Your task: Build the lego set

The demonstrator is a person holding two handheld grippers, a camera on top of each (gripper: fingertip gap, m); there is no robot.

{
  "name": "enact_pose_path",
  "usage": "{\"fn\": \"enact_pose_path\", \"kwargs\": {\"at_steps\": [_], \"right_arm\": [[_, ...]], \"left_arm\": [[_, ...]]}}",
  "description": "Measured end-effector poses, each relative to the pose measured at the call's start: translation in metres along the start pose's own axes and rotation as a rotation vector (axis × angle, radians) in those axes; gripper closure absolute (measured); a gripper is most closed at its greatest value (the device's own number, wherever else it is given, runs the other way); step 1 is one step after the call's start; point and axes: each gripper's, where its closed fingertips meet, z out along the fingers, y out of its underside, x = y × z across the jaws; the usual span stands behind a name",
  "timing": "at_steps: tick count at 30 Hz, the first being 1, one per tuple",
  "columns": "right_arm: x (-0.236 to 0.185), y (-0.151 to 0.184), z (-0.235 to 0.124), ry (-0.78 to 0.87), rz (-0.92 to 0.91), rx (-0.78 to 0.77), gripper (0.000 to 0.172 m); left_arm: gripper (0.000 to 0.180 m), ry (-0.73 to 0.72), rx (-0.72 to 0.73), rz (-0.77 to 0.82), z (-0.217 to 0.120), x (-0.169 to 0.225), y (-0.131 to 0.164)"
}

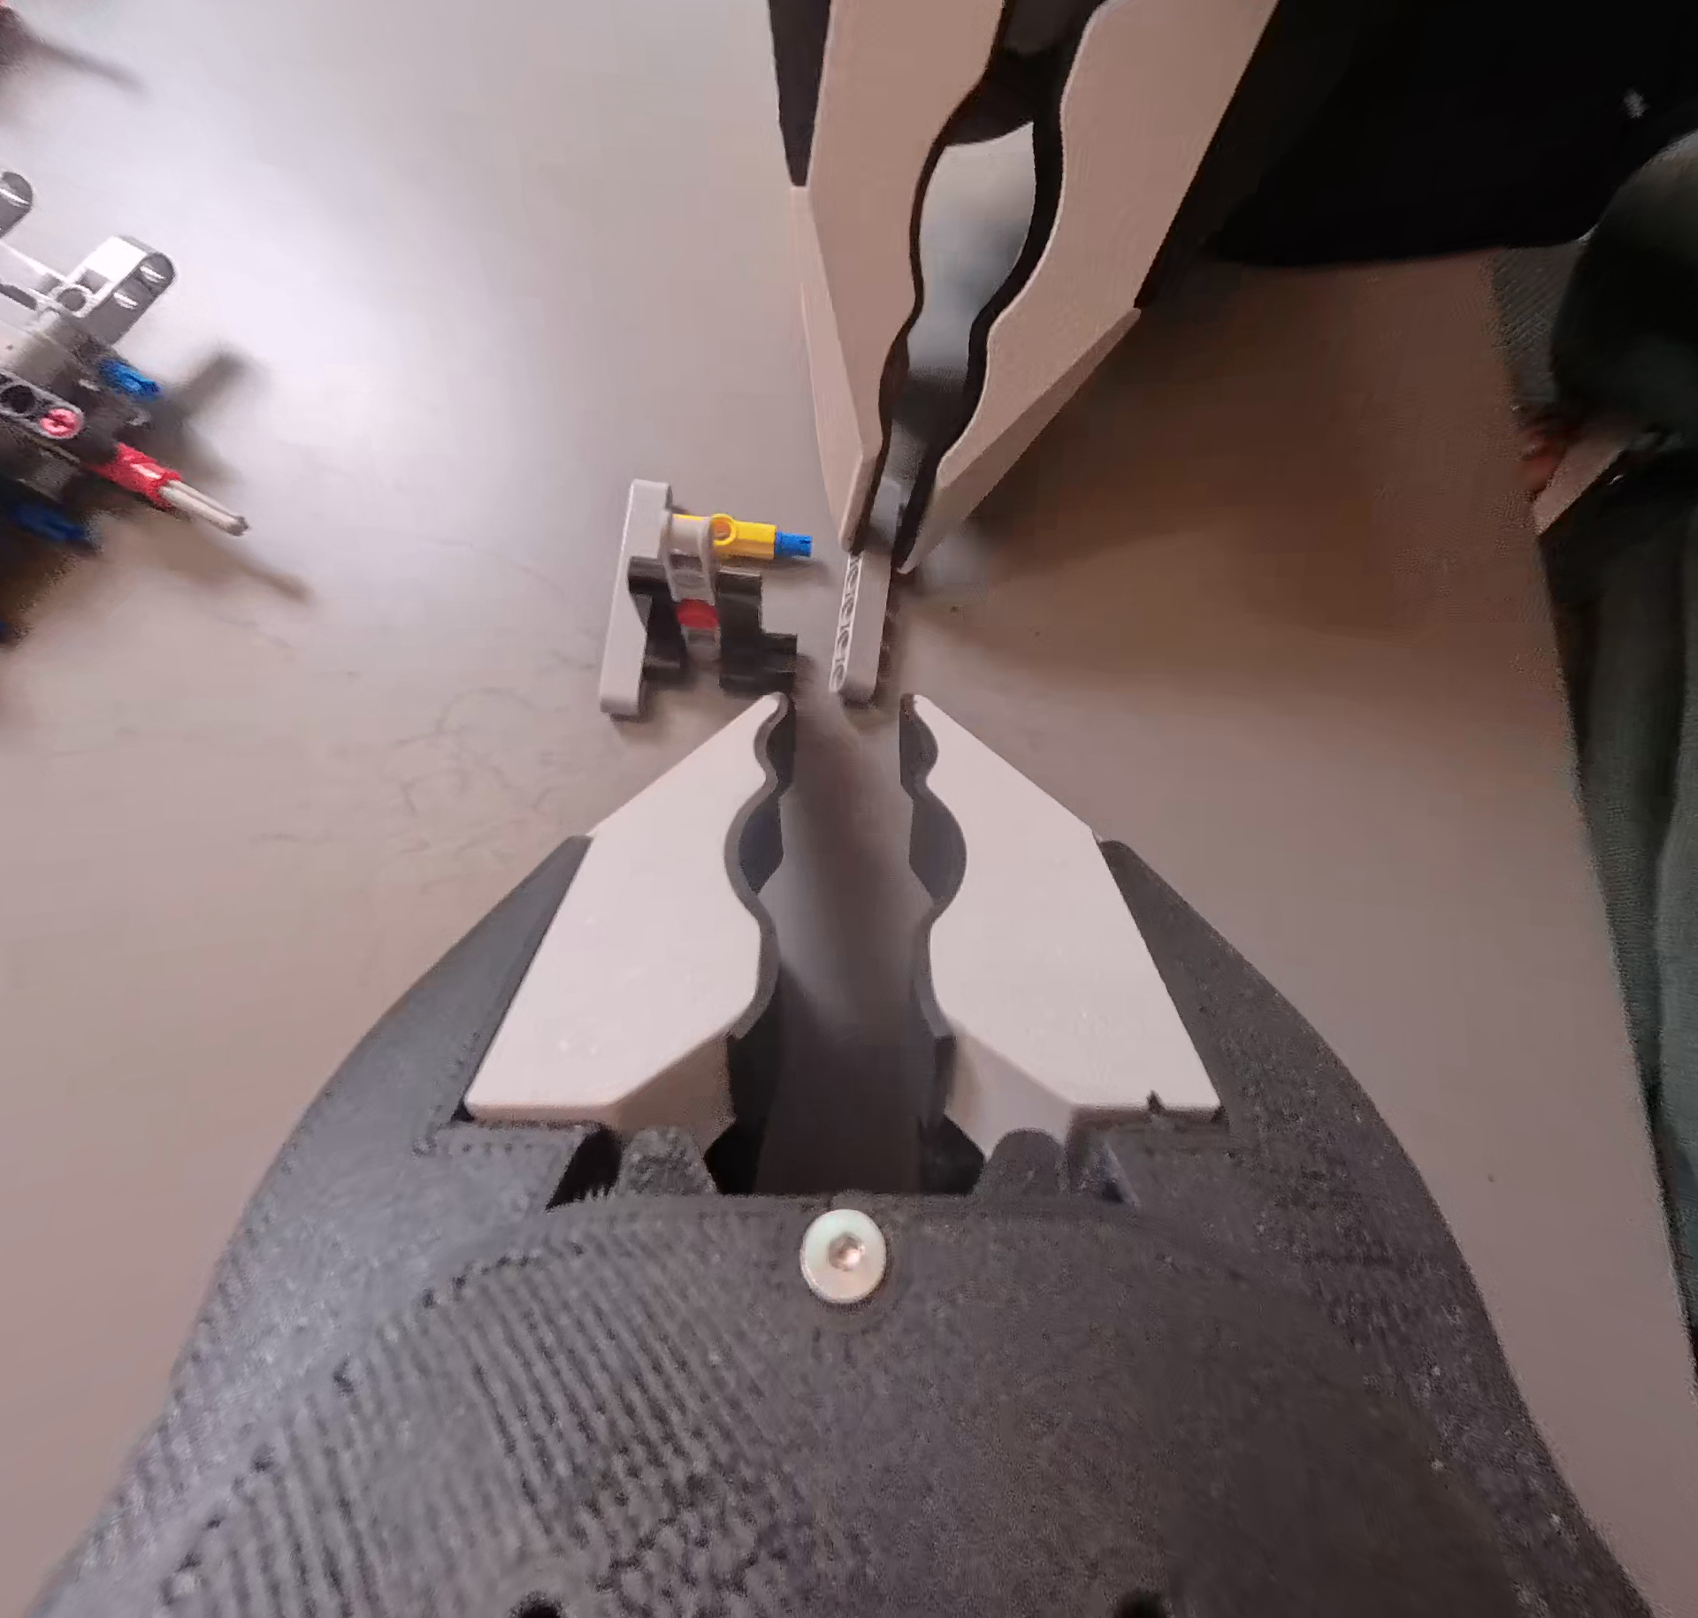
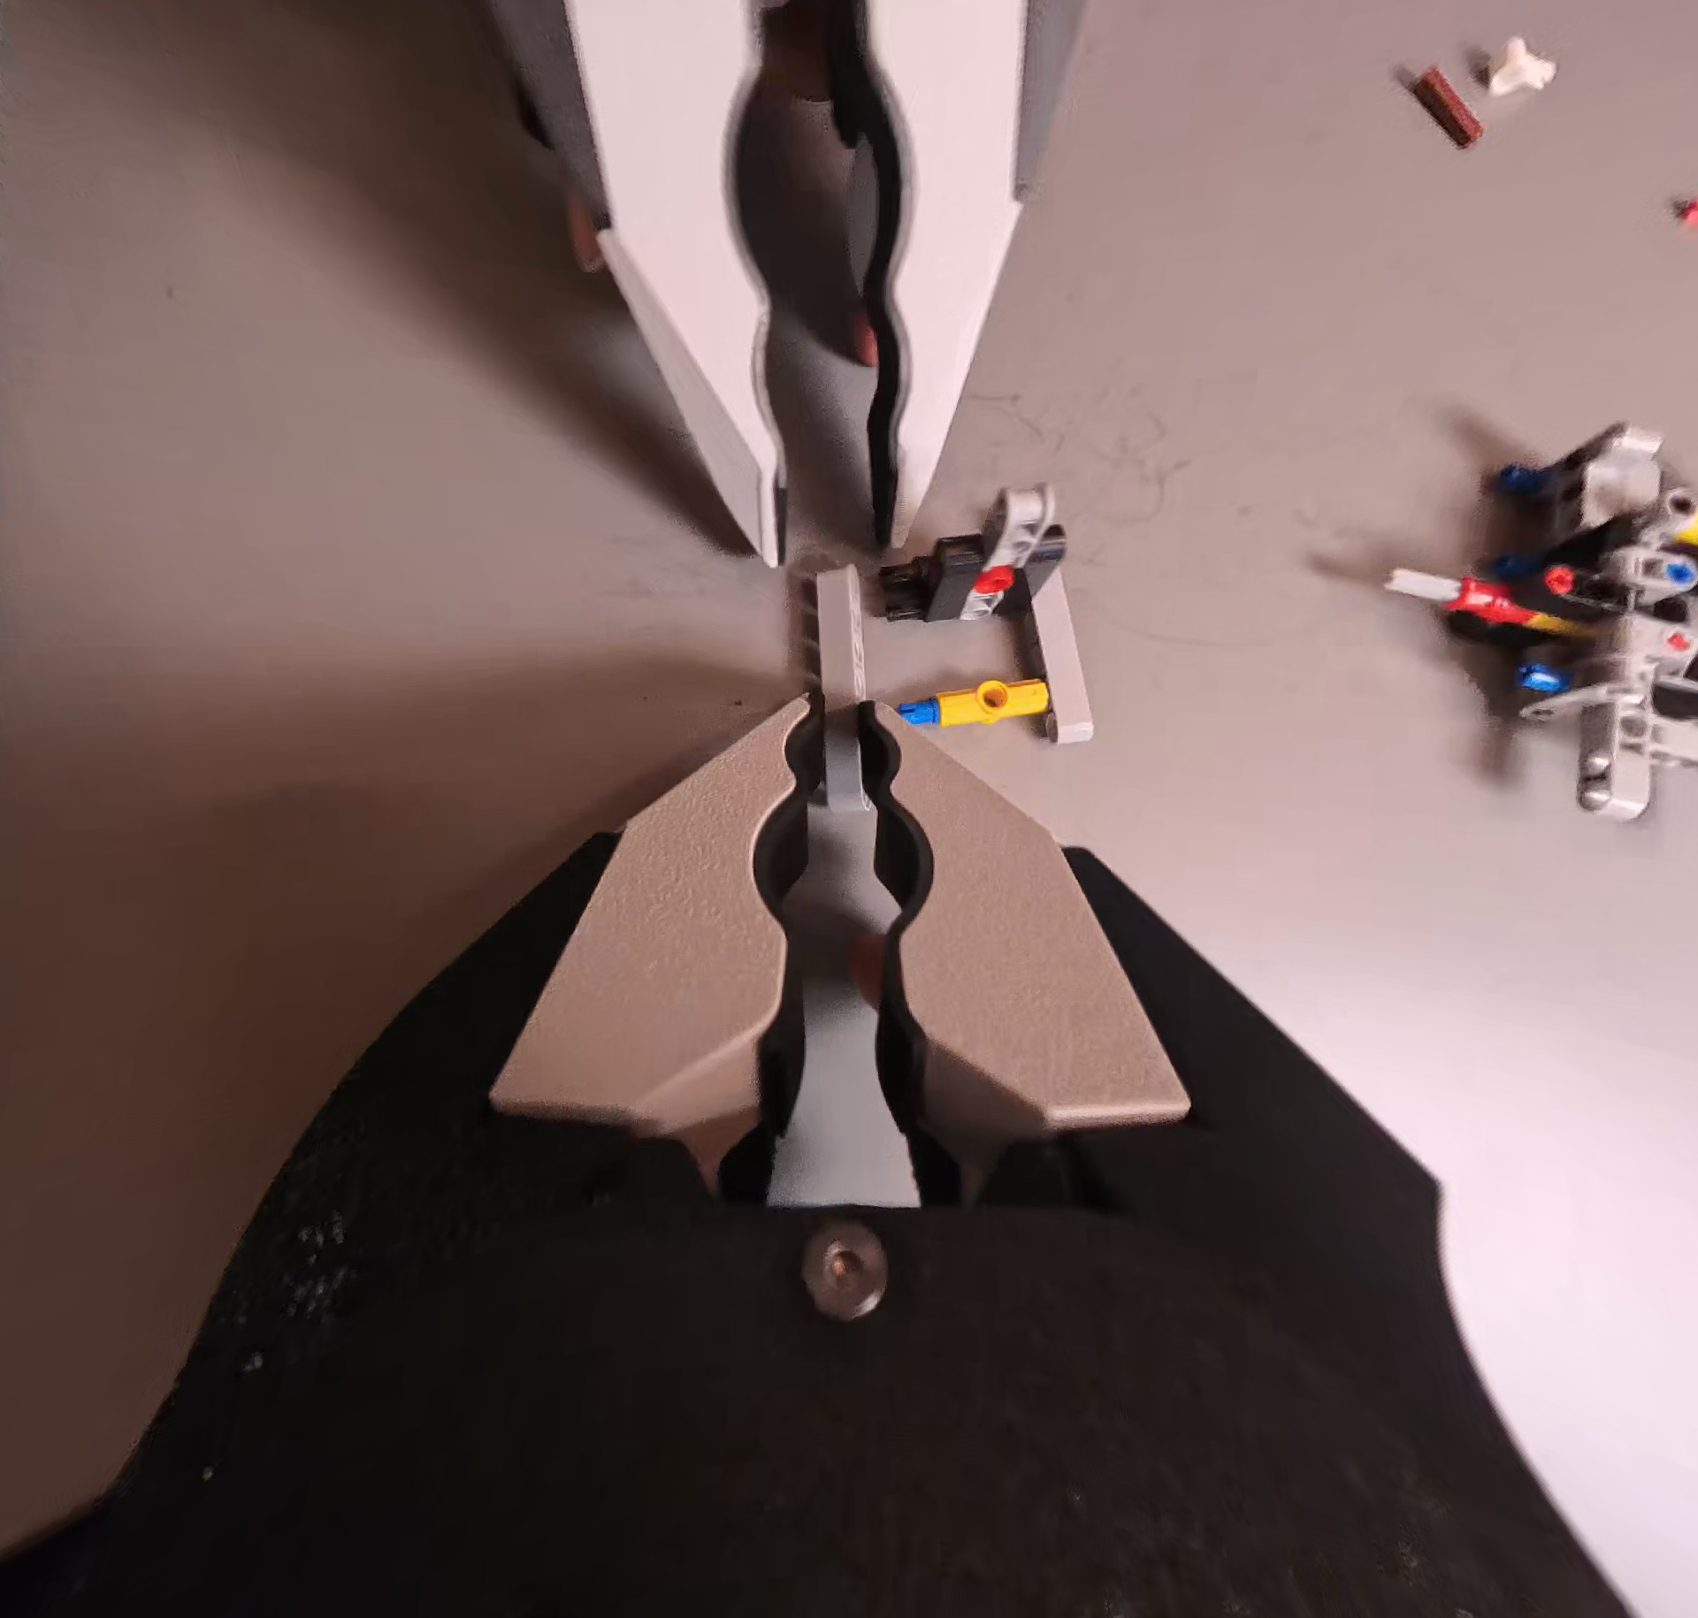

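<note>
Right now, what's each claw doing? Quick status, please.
Right gripper shut on grey beam. Left gripper open, just short of it. Small brick assembly alongside.

Hand-held gripper [image 2: 834, 715] clamps grey beam [image 2: 841, 646] (holed).

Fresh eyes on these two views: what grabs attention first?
The two grippers meet tip to tip over the table: the right gripper clamps one end of a grey holed beam, the left gripper open at its other end. Beside it lies a small brick assembly with a yellow connector.
</note>
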Motion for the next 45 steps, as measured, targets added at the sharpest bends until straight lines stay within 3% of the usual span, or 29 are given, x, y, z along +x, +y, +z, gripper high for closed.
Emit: {"fn": "enact_pose_path", "kwargs": {"at_steps": [1,7,17,21,24,30,35,45], "right_arm": [[0.001,0.0,0.001,-0.014,0.04,-0.008,0.166],[0.001,-0.004,0.006,-0.058,0.091,-0.055,0.166],[0.008,-0.003,-0.004,0.012,0.006,-0.042,0.16],[0.013,-0.001,-0.007,0.038,-0.023,-0.024,0.155],[0.017,0.003,-0.008,0.049,-0.061,-0.02,0.132],[0.026,0.011,-0.003,-0.006,-0.044,-0.037,0.114],[0.03,0.007,0.003,-0.053,-0.081,-0.069,0.107],[0.025,0.003,0.006,-0.07,-0.1,-0.066,0.123]], "left_arm": [[0.159,-0.021,-0.003,0.026,0.0,-0.001,0.001],[0.166,-0.092,-0.007,0.117,0.004,-0.002,0.0],[0.172,-0.139,-0.001,0.085,0.003,-0.008,-0.001],[0.161,-0.131,0.009,0.081,-0.001,-0.006,-0.001],[0.154,-0.146,0.033,0.067,-0.006,-0.012,-0.001],[0.112,-0.148,0.04,0.023,-0.008,-0.029,0.004],[0.103,-0.099,0.037,0.042,0.0,-0.034,0.001],[0.129,-0.09,0.05,0.095,0.006,-0.026,-0.006]]}}
